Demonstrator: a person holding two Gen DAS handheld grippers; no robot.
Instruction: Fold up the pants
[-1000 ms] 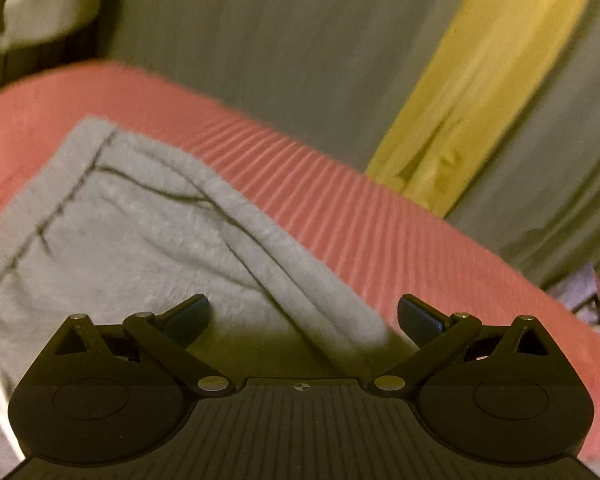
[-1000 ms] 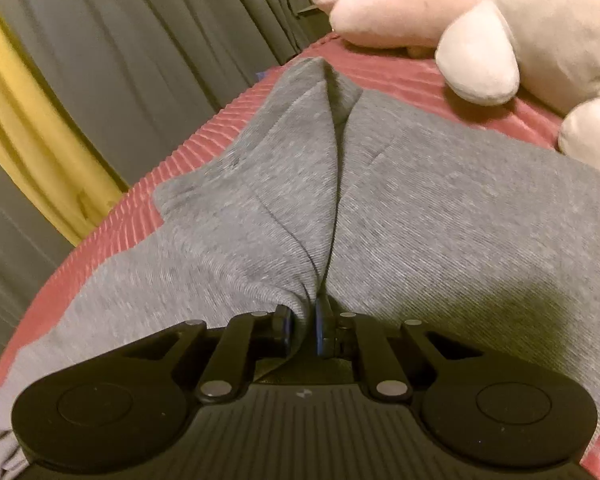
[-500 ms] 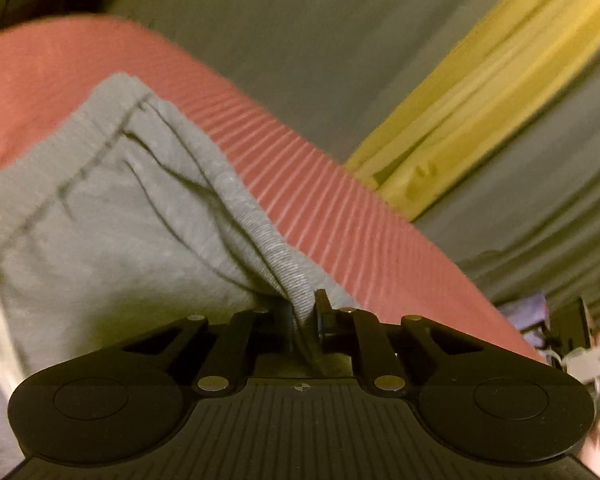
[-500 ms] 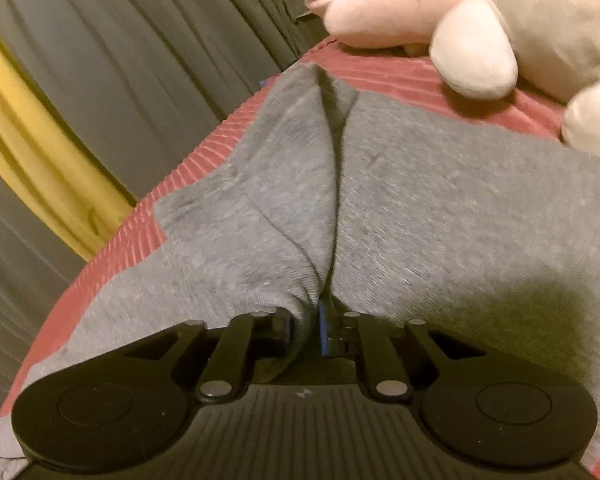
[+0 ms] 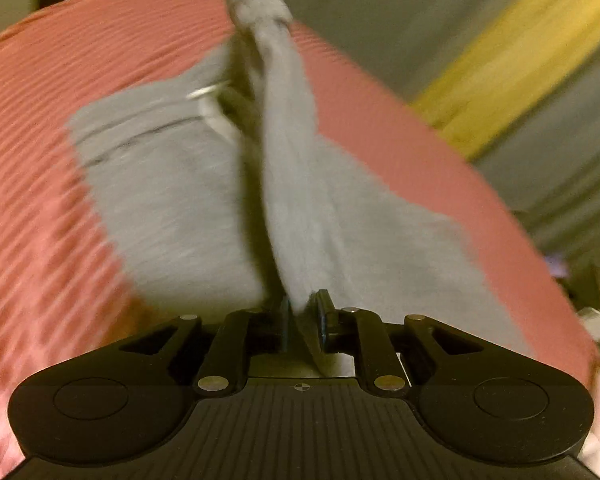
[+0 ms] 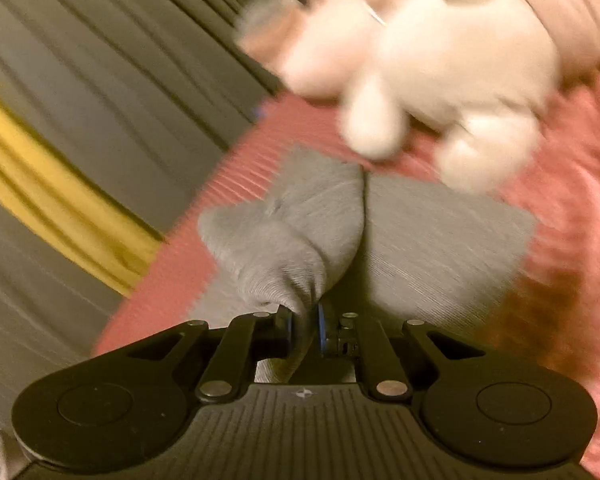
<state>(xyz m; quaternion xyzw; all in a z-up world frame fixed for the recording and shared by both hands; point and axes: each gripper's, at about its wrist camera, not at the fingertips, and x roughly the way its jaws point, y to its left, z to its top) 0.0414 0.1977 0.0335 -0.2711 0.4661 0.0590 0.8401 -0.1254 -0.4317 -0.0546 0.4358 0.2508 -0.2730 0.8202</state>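
left wrist: left gripper (image 5: 302, 320) jaws pinched on grey pants (image 5: 172, 196), fabric lifted in a ridge over red bed (image 5: 60, 80) | right wrist: right gripper (image 6: 303, 330) jaws clamped on pants (image 6: 284, 240), plush toy (image 6: 440, 64) near the far edge | advice: carry both pinches level, lay edge onto edge

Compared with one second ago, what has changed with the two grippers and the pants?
The left gripper was open a second ago; it has closed on the pants and lifted a fold off the red cover. The right gripper stays shut on the pants and has also risen. The plush toy has not moved.
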